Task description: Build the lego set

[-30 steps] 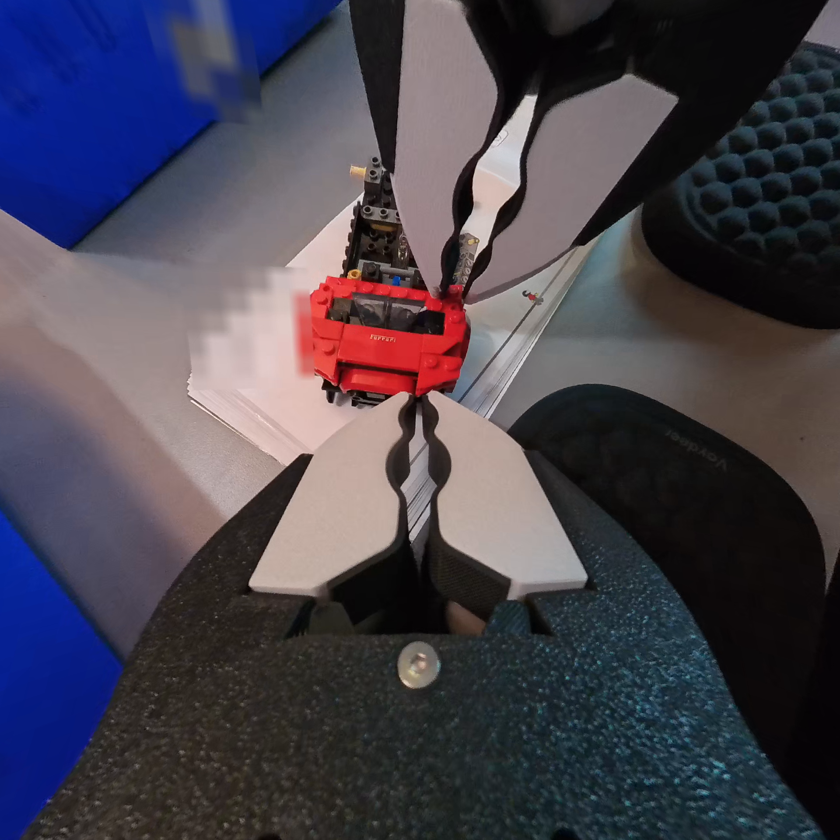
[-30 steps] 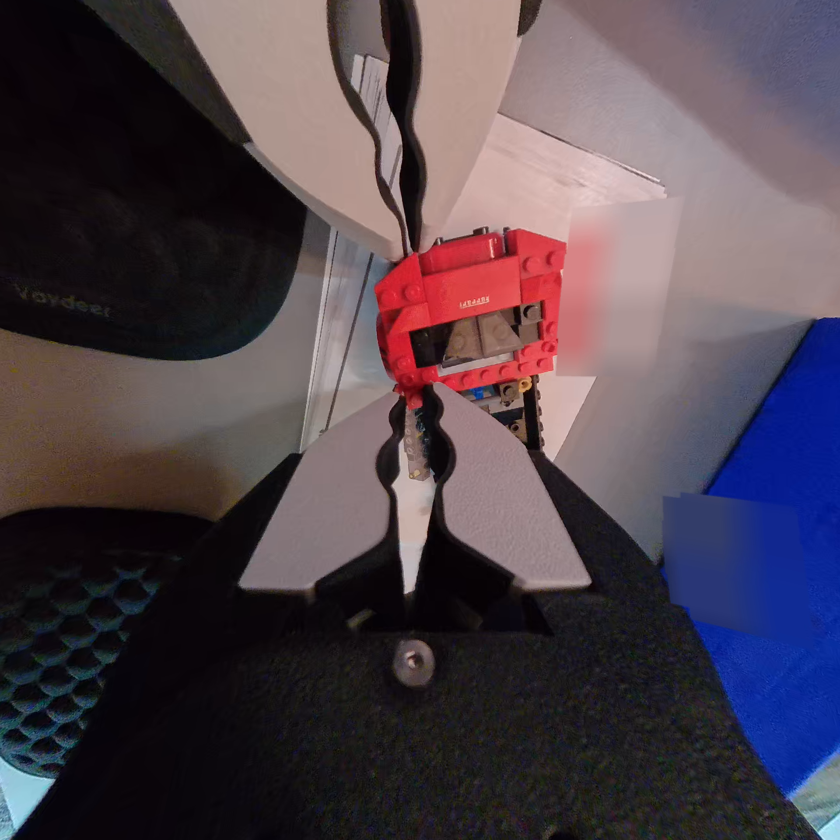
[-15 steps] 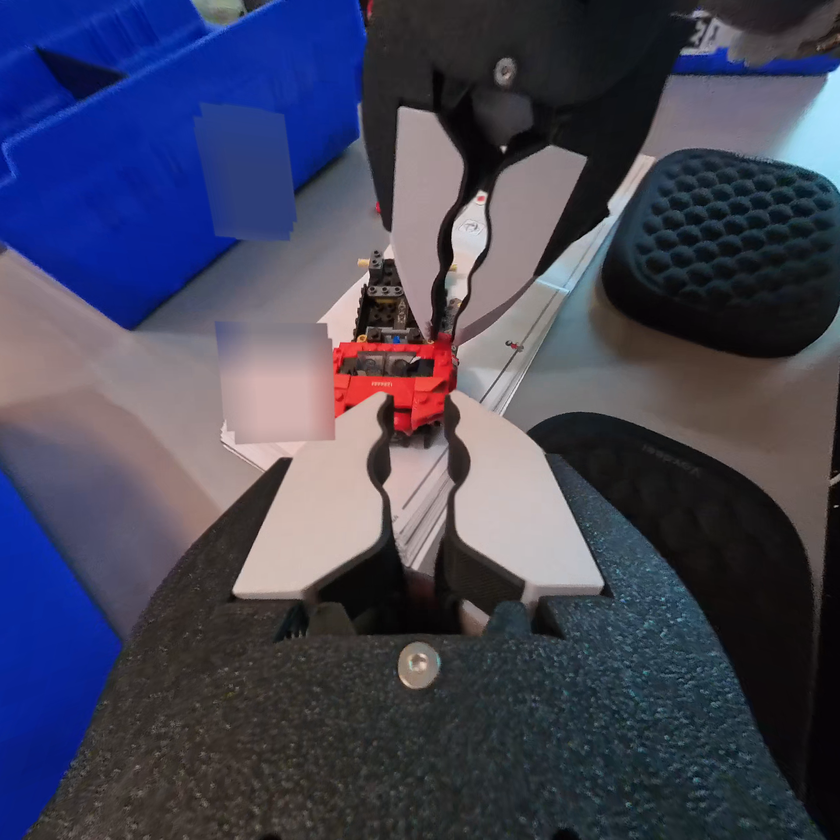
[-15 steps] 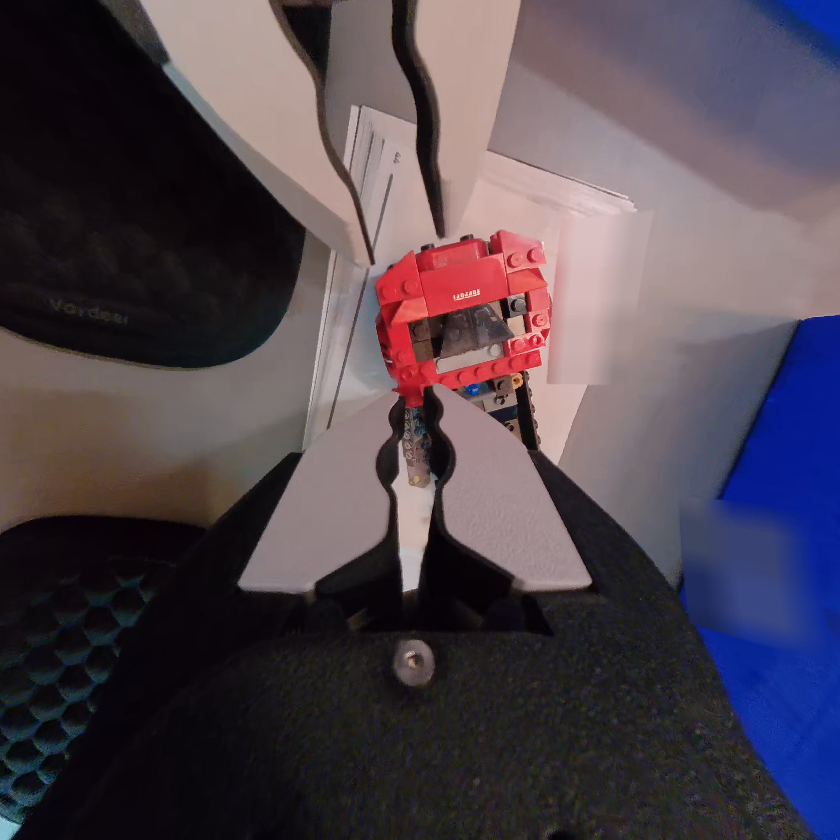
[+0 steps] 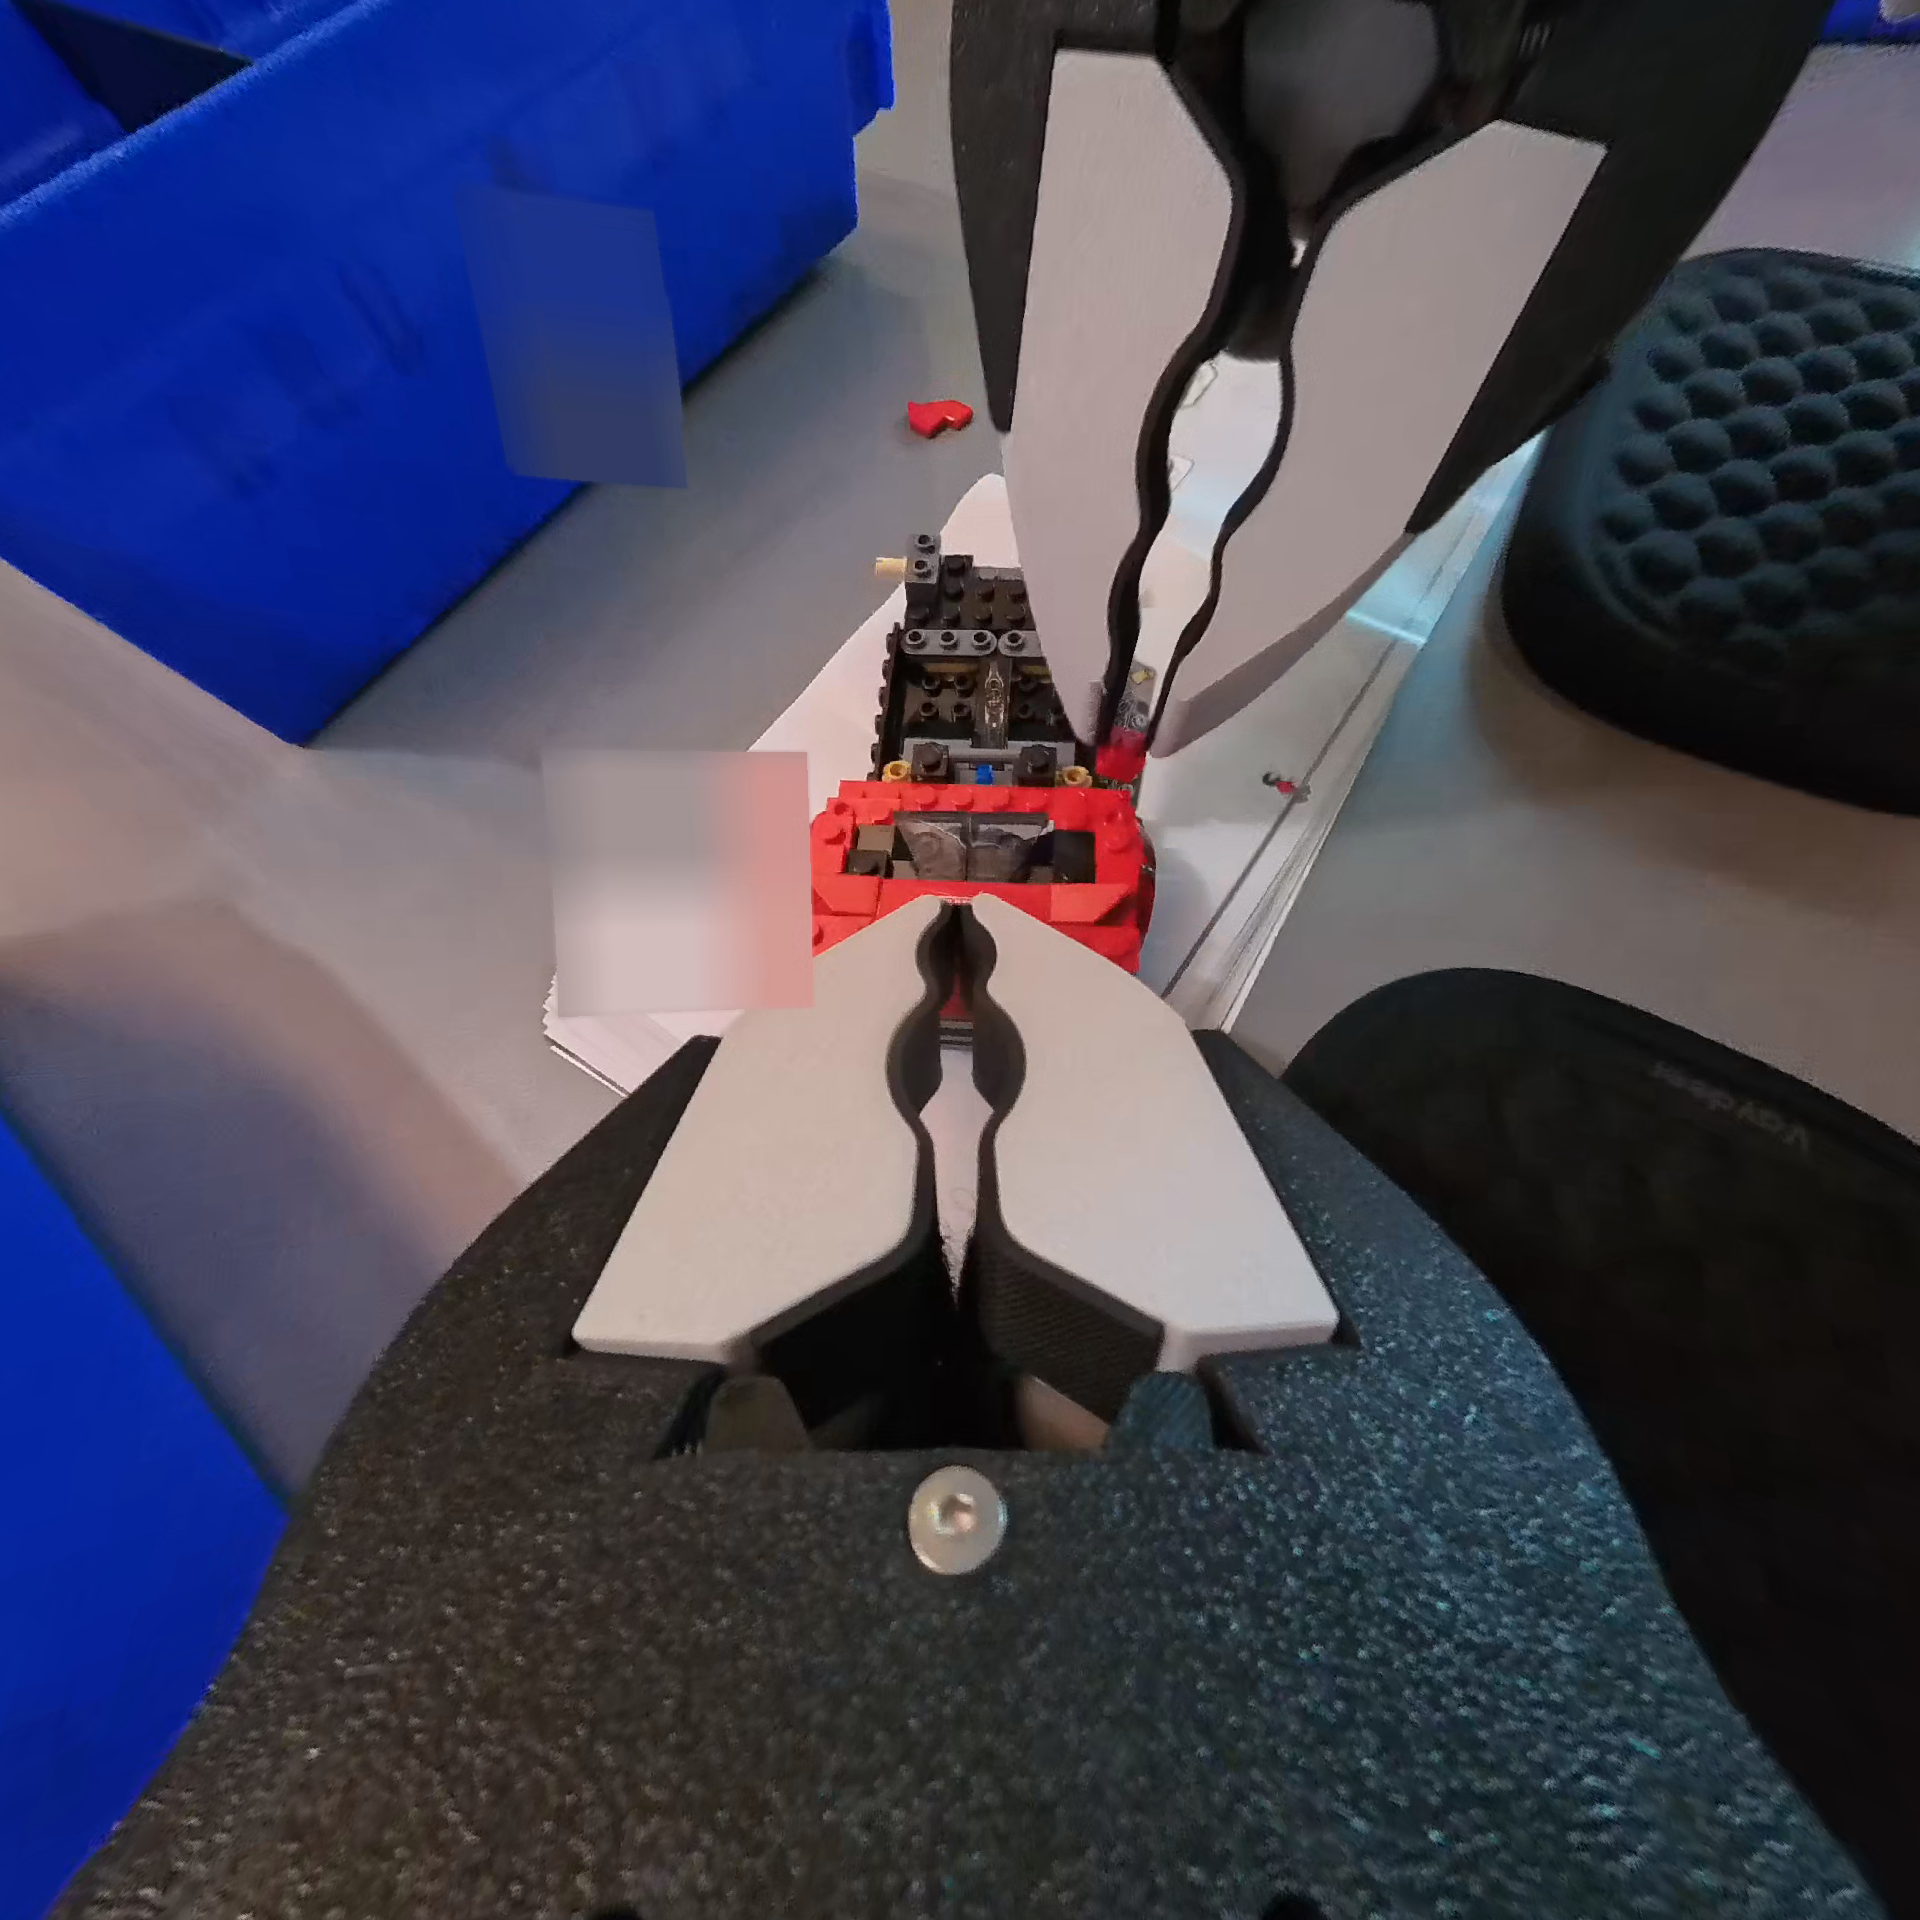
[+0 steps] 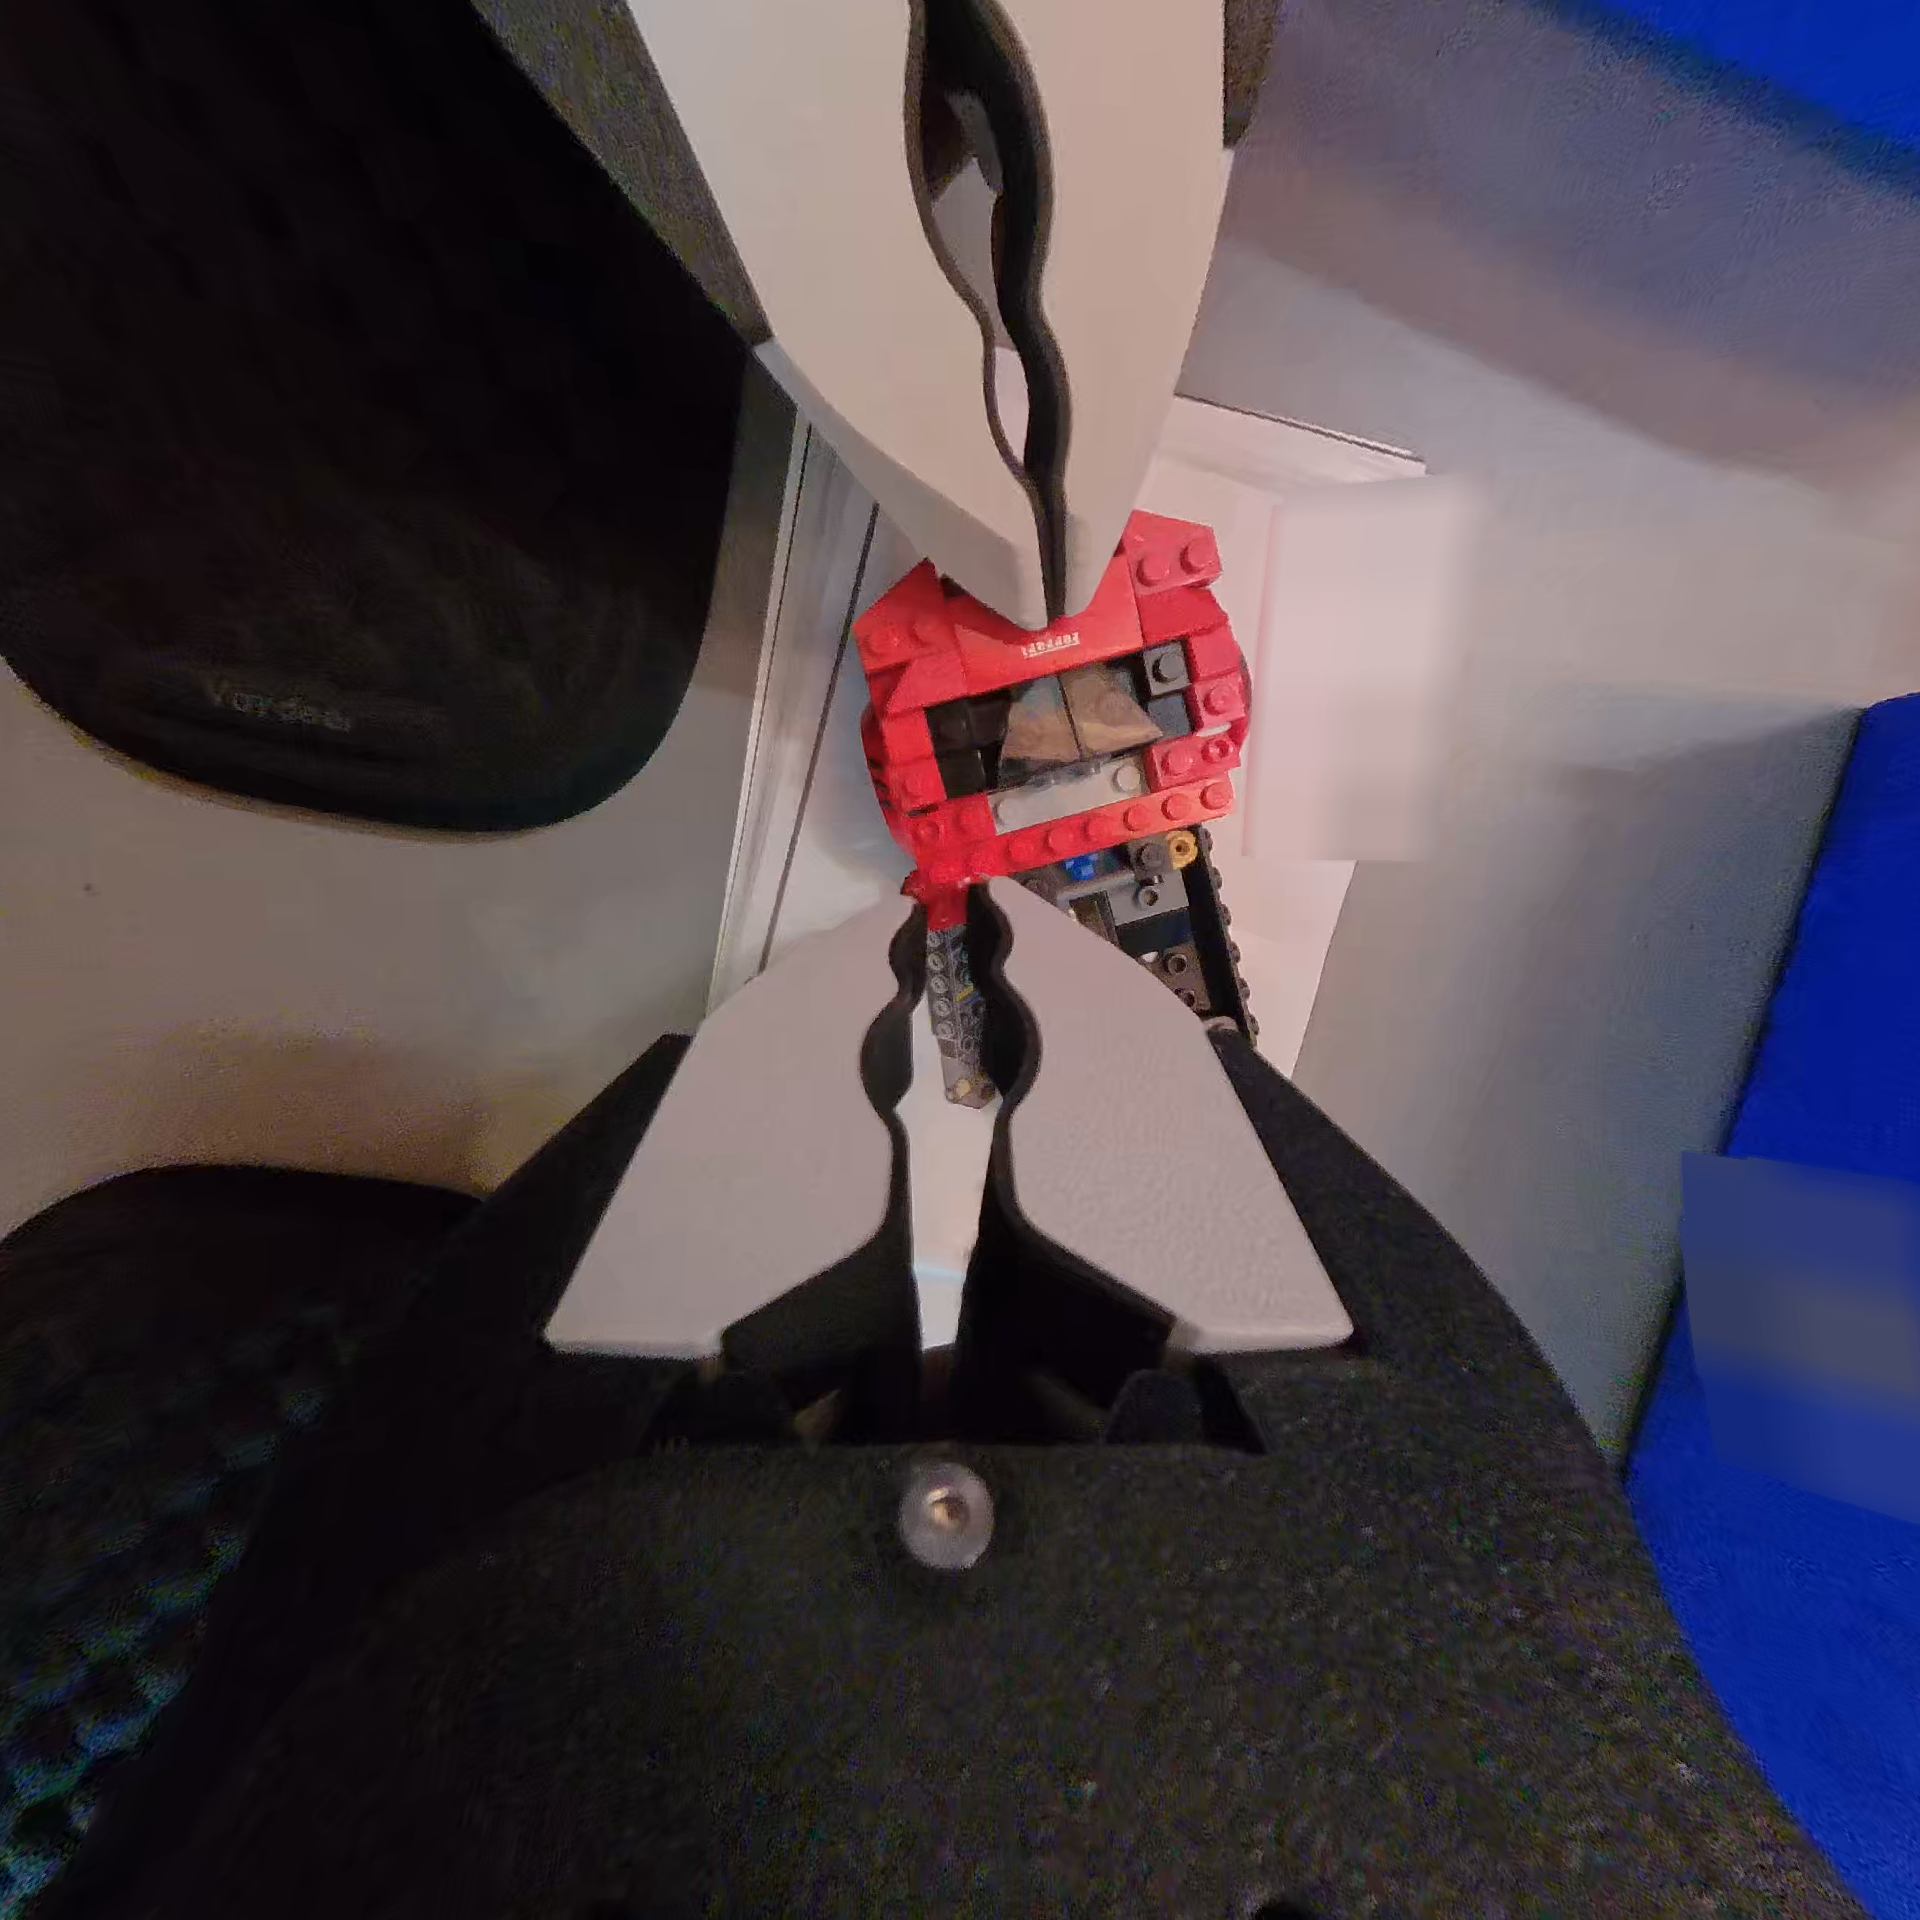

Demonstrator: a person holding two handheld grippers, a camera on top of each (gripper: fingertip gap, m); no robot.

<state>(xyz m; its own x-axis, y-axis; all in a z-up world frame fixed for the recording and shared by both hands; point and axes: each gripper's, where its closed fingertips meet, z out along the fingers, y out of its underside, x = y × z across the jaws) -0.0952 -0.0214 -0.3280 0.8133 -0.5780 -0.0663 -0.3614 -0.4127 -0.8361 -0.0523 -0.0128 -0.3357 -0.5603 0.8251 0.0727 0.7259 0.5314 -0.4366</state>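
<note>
A partly built Lego car (image 5: 977,821) with a red body section and a black studded chassis (image 5: 966,644) stands on a white instruction booklet (image 5: 1205,831). My left gripper (image 5: 951,912) is shut, with its tips against the near red end of the car. In the right wrist view it (image 6: 1049,613) presses on the far red edge of the car (image 6: 1039,831). My right gripper (image 6: 954,906) is shut on a small red piece (image 6: 938,902) at the corner of the red section. In the left wrist view it (image 5: 1127,743) comes down from above.
Blue bins (image 5: 312,312) stand at the left, and one (image 6: 1818,1039) shows at the right of the right wrist view. Two black cushioned pads (image 5: 1745,499) (image 5: 1610,1195) lie on the right. A loose red piece (image 5: 938,416) lies on the grey table beyond the car. The left gripper's tips are roughly 5 cm from the right gripper's.
My left gripper opened half a second ago, then shut again and moved up against the car's red end. My right gripper has kept its hold on the small red piece at the car's corner.
</note>
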